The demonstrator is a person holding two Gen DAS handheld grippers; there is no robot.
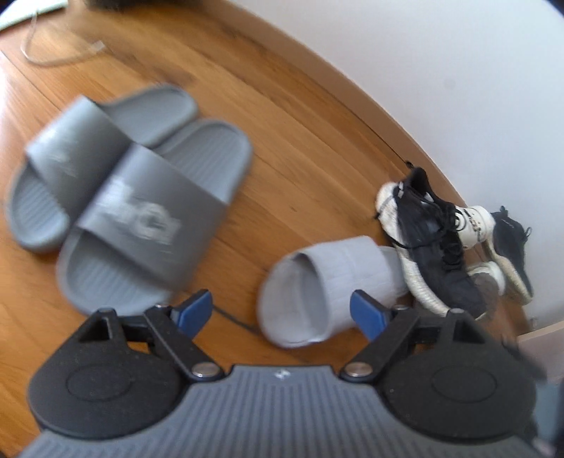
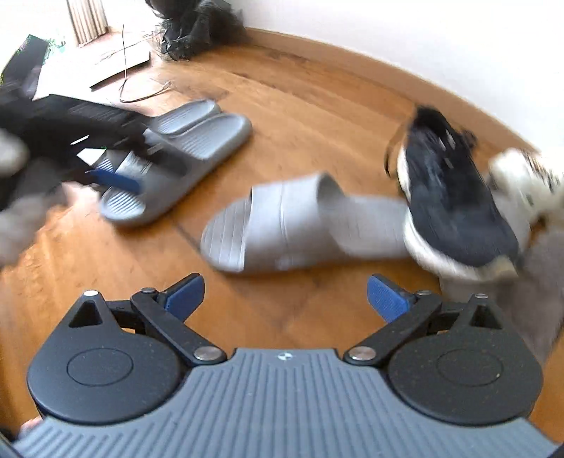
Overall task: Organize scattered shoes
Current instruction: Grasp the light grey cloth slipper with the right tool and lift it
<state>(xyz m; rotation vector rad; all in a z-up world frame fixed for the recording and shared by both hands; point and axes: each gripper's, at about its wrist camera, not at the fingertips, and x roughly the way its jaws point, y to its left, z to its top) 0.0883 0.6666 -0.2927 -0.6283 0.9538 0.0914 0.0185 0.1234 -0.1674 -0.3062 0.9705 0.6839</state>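
Observation:
Two dark grey slides [image 1: 134, 197] lie side by side on the wooden floor, at the left of the left wrist view. A light grey slide [image 1: 324, 289] lies to their right, its heel under a black-and-white sneaker [image 1: 433, 246]; a second sneaker [image 1: 507, 253] rests by the wall. My left gripper [image 1: 282, 306] hangs open above the floor, with the light slide beyond its right finger. In the right wrist view my right gripper [image 2: 285, 290] is open and holds nothing, just short of the light grey slide [image 2: 282, 222]. The left gripper's blue finger [image 2: 116, 179] hovers over the dark slides [image 2: 190, 148]. The black sneaker [image 2: 454, 204] is blurred.
A white wall and wooden baseboard [image 1: 352, 116] curve behind the shoes. A black bag [image 2: 201, 31], a flat board [image 2: 120, 67] and a thin cable [image 2: 123, 95] lie at the far left. A grey fuzzy shape [image 2: 543, 282] sits at the right edge, a grey sleeve [image 2: 21, 218] at the left.

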